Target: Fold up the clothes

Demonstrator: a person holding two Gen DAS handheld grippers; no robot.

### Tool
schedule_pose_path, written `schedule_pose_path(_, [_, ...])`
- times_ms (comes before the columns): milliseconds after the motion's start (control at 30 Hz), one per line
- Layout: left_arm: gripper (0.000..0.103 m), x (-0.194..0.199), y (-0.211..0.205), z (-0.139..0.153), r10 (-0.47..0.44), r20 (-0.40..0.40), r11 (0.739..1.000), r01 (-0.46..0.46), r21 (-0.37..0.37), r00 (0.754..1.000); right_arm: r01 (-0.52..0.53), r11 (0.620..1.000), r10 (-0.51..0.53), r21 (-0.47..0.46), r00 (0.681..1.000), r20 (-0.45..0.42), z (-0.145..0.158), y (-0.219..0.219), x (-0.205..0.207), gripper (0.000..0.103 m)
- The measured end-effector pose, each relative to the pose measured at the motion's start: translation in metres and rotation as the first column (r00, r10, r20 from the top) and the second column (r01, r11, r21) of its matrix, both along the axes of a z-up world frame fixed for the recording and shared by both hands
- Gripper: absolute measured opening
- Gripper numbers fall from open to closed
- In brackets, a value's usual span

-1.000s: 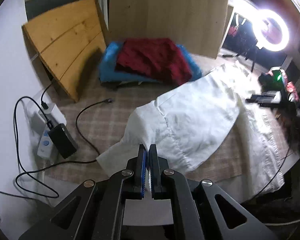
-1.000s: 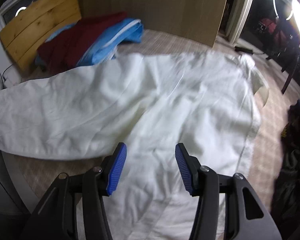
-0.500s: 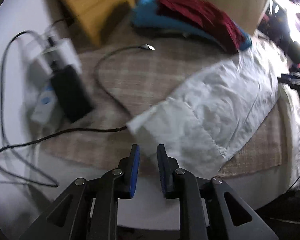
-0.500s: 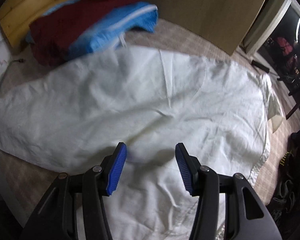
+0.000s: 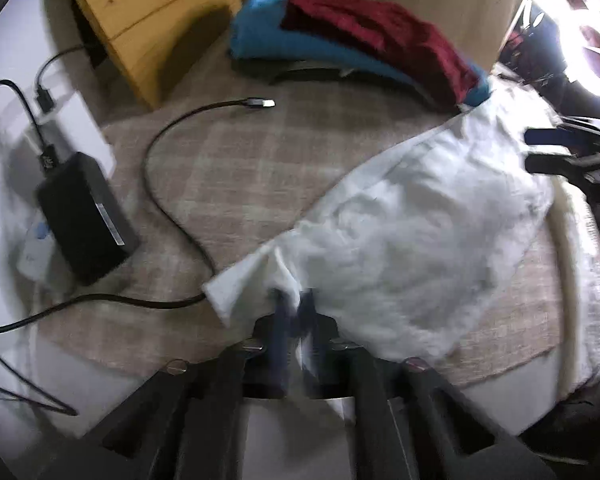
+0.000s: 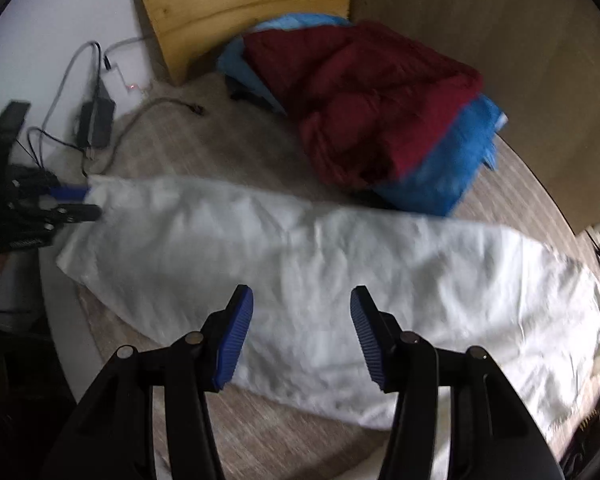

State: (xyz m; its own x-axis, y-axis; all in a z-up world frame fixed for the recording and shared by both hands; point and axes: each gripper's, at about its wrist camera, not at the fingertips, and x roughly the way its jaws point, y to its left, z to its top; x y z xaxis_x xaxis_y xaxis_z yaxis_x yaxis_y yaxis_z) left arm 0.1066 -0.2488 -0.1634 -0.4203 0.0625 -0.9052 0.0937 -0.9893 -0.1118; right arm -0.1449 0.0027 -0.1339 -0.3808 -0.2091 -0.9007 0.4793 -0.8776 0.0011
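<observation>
A plain white cloth garment [image 6: 308, 264] is lying on a beige checked mat [image 5: 236, 168]; a dark red folded fabric [image 6: 364, 96] is topping a bright blue one [image 6: 440, 168]; the gripper pads [image 6: 232, 340] are showing ribbed blue.

The left gripper [image 5: 294, 308], shut on the sleeve end 1 s ago and parted just off it half a second ago, now has its jaws closed on the near edge of the white garment [image 5: 412, 240] again, cloth pinched between them. That corner is lifted and folded over, where before it lay flat on the surface. In the right wrist view, the right gripper [image 6: 302, 336] now looks toward the sleeve, so the left gripper and the cables [image 6: 80, 128] have come into sight.
</observation>
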Motion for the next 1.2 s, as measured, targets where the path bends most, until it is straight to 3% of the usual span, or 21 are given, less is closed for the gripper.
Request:
schedule_pose_path(133, [0.003, 0.013, -0.006, 0.019, 0.024, -0.063, 0.998, -0.021, 0.057, 0.998, -0.007, 0.999, 0.007, 0.044, 1.0, -0.013, 0.003, -0.012, -0.021, 0.05])
schedule_pose_path(200, [0.003, 0.019, -0.007, 0.029, 0.024, -0.084, 0.998, -0.019, 0.062, 0.996, -0.026, 0.999, 0.026, 0.022, 1.0, -0.003, 0.004, -0.02, -0.026, 0.05])
schedule_pose_path(467, [0.003, 0.011, -0.012, 0.006, 0.029, -0.034, 0.999, -0.028, 0.038, 0.999, -0.208, 0.969, 0.217, -0.137, 0.974, 0.057, -0.003, -0.095, -0.014, 0.05])
schedule_pose_path(667, [0.005, 0.023, -0.015, 0.007, 0.049, -0.041, 0.997, -0.047, 0.06, 0.998, -0.265, 0.954, 0.282, -0.138, 0.952, 0.12, -0.039, -0.139, -0.007, 0.05])
schedule_pose_path(733, [0.01, 0.03, -0.021, 0.011, 0.078, -0.055, 0.995, -0.075, 0.063, 0.995, -0.265, 0.956, 0.282, -0.127, 0.949, 0.14, -0.049, -0.144, -0.008, 0.05])
schedule_pose_path(800, [0.008, 0.036, -0.03, 0.012, 0.121, -0.054, 0.992, -0.118, 0.051, 0.991, -0.265, 0.956, 0.281, -0.128, 0.951, 0.129, -0.052, -0.145, -0.006, 0.05])
schedule_pose_path(900, [0.007, 0.038, -0.043, 0.005, 0.152, -0.024, 0.984, -0.149, 0.095, 0.988, -0.271, 0.954, 0.286, -0.125, 0.951, 0.116, -0.051, -0.146, -0.004, 0.051])
schedule_pose_path(967, [0.012, 0.035, -0.044, 0.0, 0.147, -0.004, 0.984, -0.146, 0.103, 0.989, -0.277, 0.954, 0.289, -0.113, 0.951, 0.11, -0.052, -0.15, -0.005, 0.052])
schedule_pose_path(1033, [0.025, 0.031, -0.042, -0.003, 0.136, 0.006, 0.986, -0.136, 0.1, 0.991, -0.282, 0.954, 0.292, -0.102, 0.951, 0.103, -0.053, -0.154, -0.005, 0.052])
schedule_pose_path(1200, [0.035, 0.023, -0.038, -0.009, 0.108, 0.032, 0.99, -0.111, 0.092, 0.994, -0.278, 0.955, 0.288, -0.105, 0.953, 0.094, -0.052, -0.153, -0.005, 0.053])
